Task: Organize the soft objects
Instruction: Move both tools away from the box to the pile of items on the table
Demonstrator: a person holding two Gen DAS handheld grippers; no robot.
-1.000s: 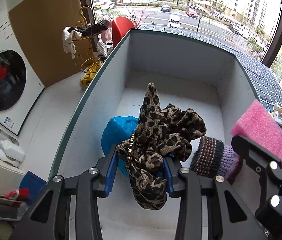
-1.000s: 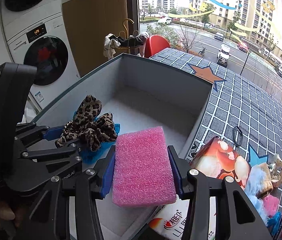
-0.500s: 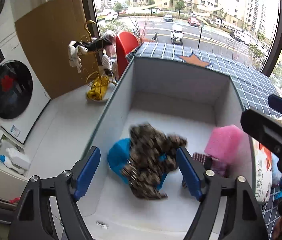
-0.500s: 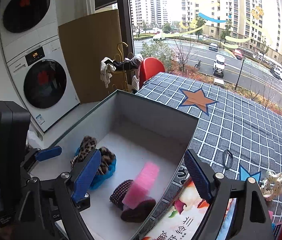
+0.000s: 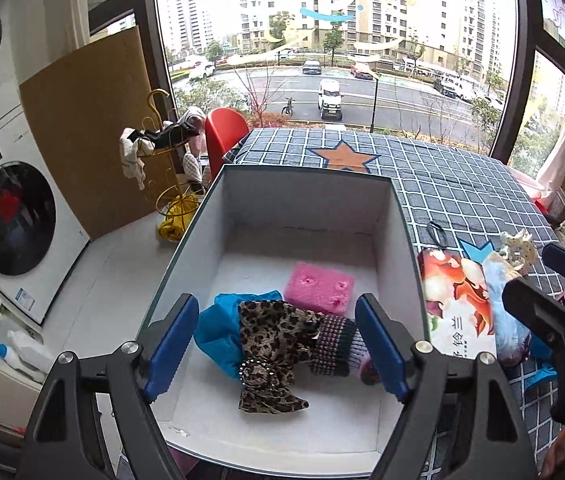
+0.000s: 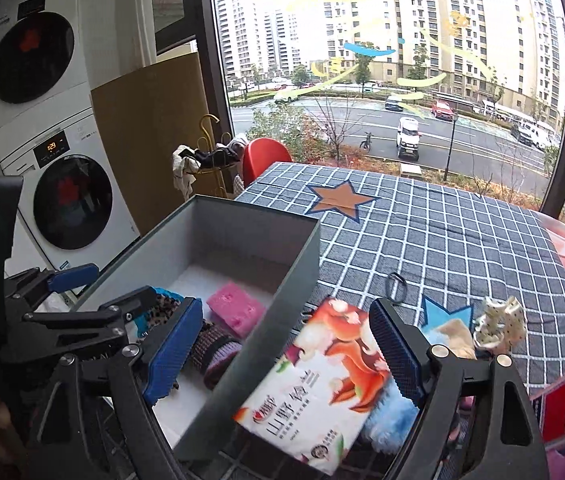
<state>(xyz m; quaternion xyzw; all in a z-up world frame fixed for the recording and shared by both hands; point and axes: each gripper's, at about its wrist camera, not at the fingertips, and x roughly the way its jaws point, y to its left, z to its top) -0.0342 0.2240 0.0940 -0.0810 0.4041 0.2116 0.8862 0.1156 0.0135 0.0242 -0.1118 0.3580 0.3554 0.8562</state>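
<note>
Nearest in the left wrist view, the left gripper [image 5: 274, 348] is spread wide and holds nothing, its blue pads hanging above the near end of an open grey box [image 5: 400, 216] with a white floor. Below and between the pads, inside the box, lies a leopard-print scarf [image 5: 272, 340] with a beaded ring, resting partly on a blue cloth [image 5: 216, 330] and touching a dark knitted striped piece [image 5: 332, 346] to its right. Just behind them a pink sponge [image 5: 319, 287] lies flat on the box floor.

In the right wrist view, the right gripper [image 6: 280, 354] is also spread wide and empty, poised over the box's right wall and a tissue pack [image 6: 320, 384] that leans against the outside of that wall. The pack shows an orange squirrel drawing and large Chinese characters; the smaller print is too small to read. Beside it on the table sit a light blue fluffy item [image 6: 388, 420] and a cream spotted scrunchie [image 6: 500, 326], with a black hair tie [image 6: 397, 283] farther back.

The table wears a dark checked cloth [image 6: 442, 232] with an orange star [image 6: 340, 199]. Far left, the lower of two stacked washing machines [image 6: 70, 196] displays orange digits reading about 1:29.
</note>
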